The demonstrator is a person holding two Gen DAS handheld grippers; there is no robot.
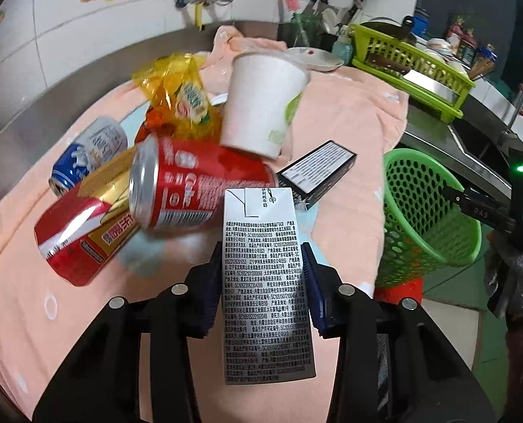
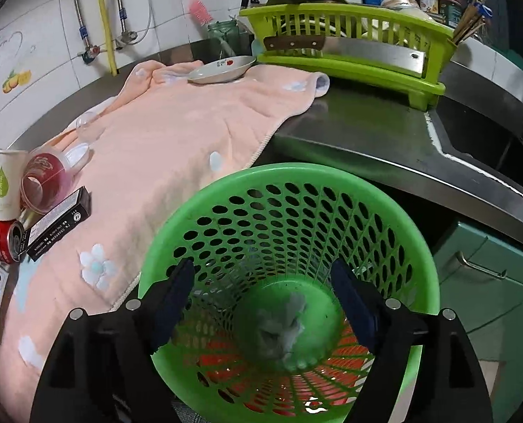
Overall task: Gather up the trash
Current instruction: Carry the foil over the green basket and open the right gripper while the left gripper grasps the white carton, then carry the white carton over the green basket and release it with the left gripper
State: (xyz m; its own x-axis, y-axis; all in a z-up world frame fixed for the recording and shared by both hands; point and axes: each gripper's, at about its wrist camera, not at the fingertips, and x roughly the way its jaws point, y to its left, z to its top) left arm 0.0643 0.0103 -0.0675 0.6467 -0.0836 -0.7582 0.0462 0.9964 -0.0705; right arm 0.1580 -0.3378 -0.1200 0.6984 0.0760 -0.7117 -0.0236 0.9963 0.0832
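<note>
My left gripper (image 1: 263, 264) is shut on a grey milk carton (image 1: 266, 246), its blue pads against the carton's two sides, just above the pink towel (image 1: 349, 112). Beyond it lie a red cola can (image 1: 191, 183), a white paper cup (image 1: 261, 102), a blue-white can (image 1: 88, 151), a red-gold packet (image 1: 81, 236), a yellow wrapper (image 1: 180, 95) and a black box (image 1: 318, 169). My right gripper (image 2: 261, 271) hangs open over the green mesh basket (image 2: 289, 172). A crumpled grey tissue (image 2: 286, 331), blurred, lies deep inside the basket, clear of the fingers.
The basket (image 1: 420, 218) stands beside the counter's edge, on the right of the trash pile. A lime dish rack (image 2: 349, 21) with a cleaver (image 2: 349, 49), a plate (image 2: 222, 68) and a sink (image 2: 490, 148) sit at the back right. A gloved hand (image 1: 515, 282) holds the right gripper.
</note>
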